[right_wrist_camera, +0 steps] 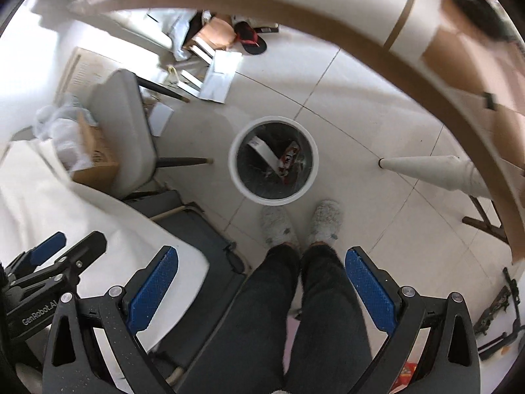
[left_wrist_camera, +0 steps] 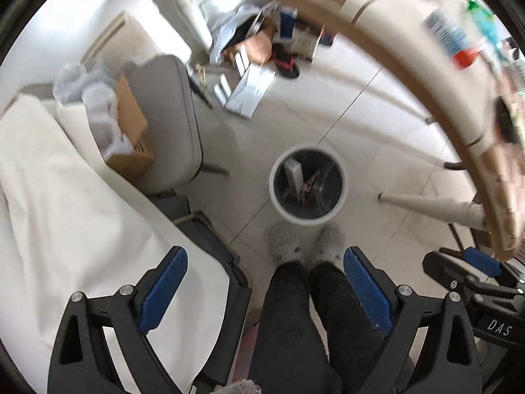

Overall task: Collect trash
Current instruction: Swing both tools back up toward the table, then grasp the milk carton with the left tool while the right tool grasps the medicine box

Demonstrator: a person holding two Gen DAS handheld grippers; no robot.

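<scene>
A white round trash bin [left_wrist_camera: 279, 203] with a dark liner stands on the floor just ahead of the person's feet; it also shows in the right wrist view [right_wrist_camera: 236, 177]. Inside it lie a white box [right_wrist_camera: 264, 149] and a red-and-white wrapper [right_wrist_camera: 288, 161]. My left gripper [left_wrist_camera: 265, 290] is open and empty, held high above the floor over the person's legs. My right gripper [right_wrist_camera: 262, 290] is open and empty at the same height. Each gripper shows at the edge of the other's view.
A round wood-edged table [left_wrist_camera: 377, 65] curves across the top and right, with a white leg [right_wrist_camera: 426, 167]. A grey chair [left_wrist_camera: 170, 121] holds a cardboard box [left_wrist_camera: 131, 131]. White bedding [left_wrist_camera: 65, 197] lies at the left. Boxes, bags and a sandal [right_wrist_camera: 249, 39] clutter the far floor.
</scene>
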